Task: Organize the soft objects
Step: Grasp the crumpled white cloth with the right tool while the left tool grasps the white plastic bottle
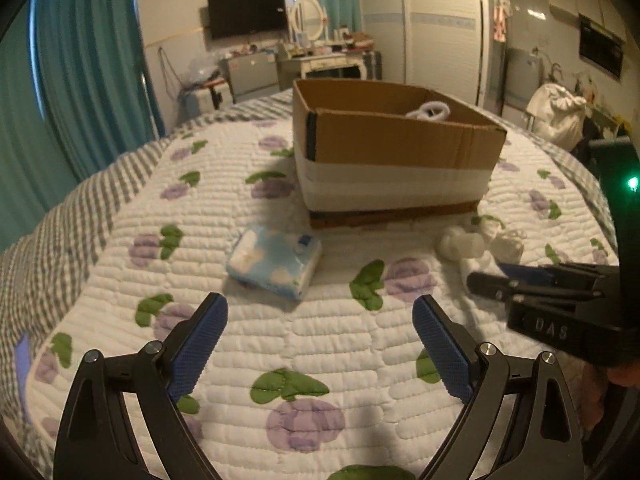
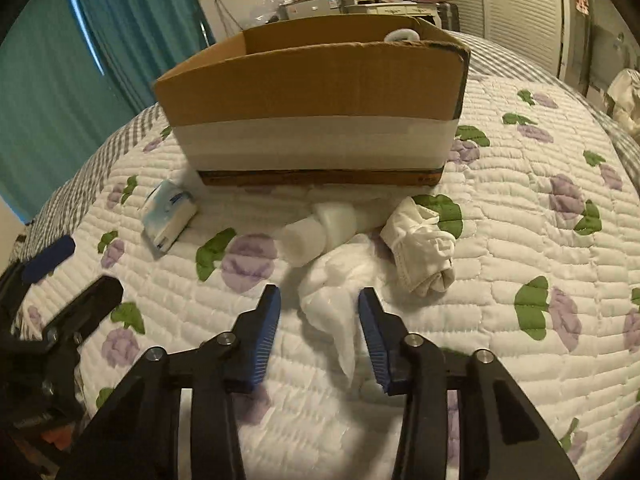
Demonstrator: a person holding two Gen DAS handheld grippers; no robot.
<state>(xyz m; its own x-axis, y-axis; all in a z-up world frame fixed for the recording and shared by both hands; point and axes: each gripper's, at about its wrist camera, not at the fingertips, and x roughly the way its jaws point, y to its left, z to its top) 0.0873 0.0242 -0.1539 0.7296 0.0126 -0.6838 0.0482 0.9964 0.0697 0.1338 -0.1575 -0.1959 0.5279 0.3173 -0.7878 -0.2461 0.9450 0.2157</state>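
Right claw (image 2: 319,300) is open partway, straddling a crumpled white cloth (image 2: 336,300) on the bed (image 2: 520,240), not pinching it; left claw (image 1: 320,308) wide open, empty, hovering near the tissue pack (image 1: 276,260); cardboard box (image 2: 312,92) just behind.

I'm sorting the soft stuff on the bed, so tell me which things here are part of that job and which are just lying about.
Part of the job:
cardboard box
tissue pack
white cloth, between the open right gripper fingers
rolled white socks
white foam roll
left gripper, open

Just lying about:
quilt
teal curtains
television
dressing table
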